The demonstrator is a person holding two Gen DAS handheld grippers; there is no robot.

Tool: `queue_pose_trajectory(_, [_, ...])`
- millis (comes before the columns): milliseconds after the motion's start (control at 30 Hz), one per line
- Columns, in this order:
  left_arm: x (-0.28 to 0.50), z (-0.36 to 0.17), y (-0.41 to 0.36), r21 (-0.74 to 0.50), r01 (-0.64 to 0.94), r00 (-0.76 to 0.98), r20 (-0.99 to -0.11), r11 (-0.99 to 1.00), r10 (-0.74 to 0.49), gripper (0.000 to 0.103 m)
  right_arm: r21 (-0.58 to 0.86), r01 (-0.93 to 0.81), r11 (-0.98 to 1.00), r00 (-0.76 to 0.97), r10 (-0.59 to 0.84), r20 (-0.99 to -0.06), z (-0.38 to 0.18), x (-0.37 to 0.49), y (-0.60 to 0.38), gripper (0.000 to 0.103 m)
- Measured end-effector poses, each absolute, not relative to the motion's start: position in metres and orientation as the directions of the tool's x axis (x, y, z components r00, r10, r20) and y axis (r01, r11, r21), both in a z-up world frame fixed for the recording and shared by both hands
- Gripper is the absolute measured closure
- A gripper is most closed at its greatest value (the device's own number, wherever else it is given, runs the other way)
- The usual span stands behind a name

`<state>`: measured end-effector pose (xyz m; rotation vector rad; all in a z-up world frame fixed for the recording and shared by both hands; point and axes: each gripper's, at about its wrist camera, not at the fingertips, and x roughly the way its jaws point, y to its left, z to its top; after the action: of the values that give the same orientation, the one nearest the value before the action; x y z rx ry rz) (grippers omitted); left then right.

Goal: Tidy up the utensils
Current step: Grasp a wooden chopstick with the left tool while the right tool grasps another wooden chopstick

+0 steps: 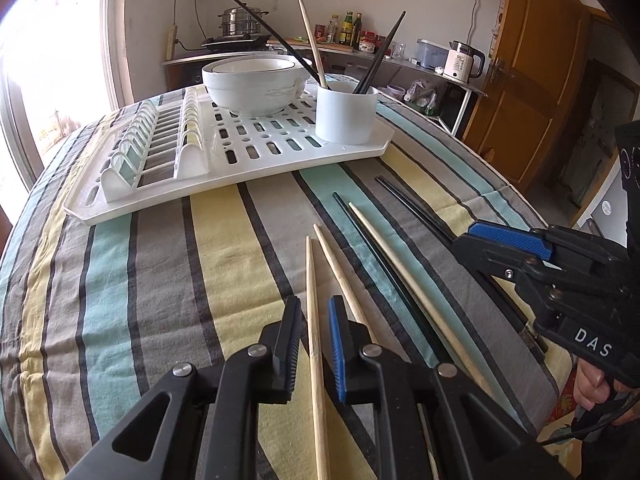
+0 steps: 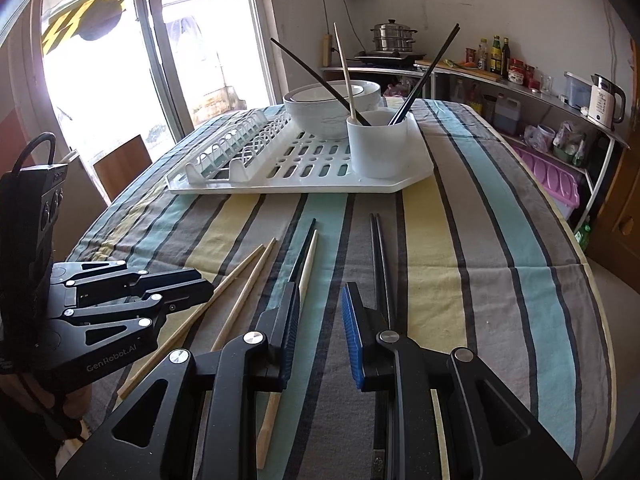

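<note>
a striped tablecloth [image 1: 120, 280] covers the table, and a white drying rack [image 1: 256, 148] is set toward its far edge. on the rack's right corner a white utensil cup [image 1: 346, 114] stands upright, with black chopsticks [image 1: 380, 54] and one wooden chopstick [image 1: 312, 40] leaning out of it. a white bowl [image 1: 254, 84] is seen just behind the cup, on the rack.

more chopsticks lie loose on the cloth between the rack and the near edge. a wooden chopstick [image 1: 316, 344] is framed between the fingers of the left gripper [image 1: 315, 344], which are held apart on either side of it; whether the pads touch it cannot be told. a second wooden chopstick [image 1: 340, 268] lies just beside it, angled to the right. further right, a pale chopstick [image 1: 384, 248] and a dark one [image 1: 356, 224] lie side by side.

in the right wrist view, the right gripper [image 2: 320, 332] is held open low over the cloth, nothing between its pads. a black pair [image 2: 380, 256] lies just beside its right finger and runs beneath it.
</note>
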<state>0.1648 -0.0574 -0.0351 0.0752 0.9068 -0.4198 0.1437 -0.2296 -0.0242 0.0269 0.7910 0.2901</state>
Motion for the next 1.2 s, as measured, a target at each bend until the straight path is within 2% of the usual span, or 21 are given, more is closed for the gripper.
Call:
queue_pose_trajectory(333, [0.183,-0.045,-0.065,-0.089,0.376,0.529,-0.797,0.922,-0.292,0.089,0.101,-0.25,0.963,0.609,0.238,-0.757,-0.041,0.175,-0.214,0.08])
queue_pose_trajectory(900, [0.196,-0.044,-0.043,-0.094,0.285,0.553,-0.797,0.954,-0.244,0.089,0.054,-0.267,0.962,0.571,0.203,-0.796,-0.051,0.207,-0.199,0.083])
queue_pose_trajectory(1100, [0.205,-0.044,-0.051,-0.06,0.28,0.538,-0.816,0.958,-0.209,0.089,0.032,-0.262,0.964,0.561,0.18,-0.808,-0.05,0.215,-0.194,0.085])
queue_pose_trajectory(1200, [0.208,-0.044,-0.055,-0.039,0.288,0.54,-0.819,0.957,-0.195,0.089,0.029,-0.268,0.963,0.555,0.179,-0.812,-0.05,0.217,-0.191,0.09])
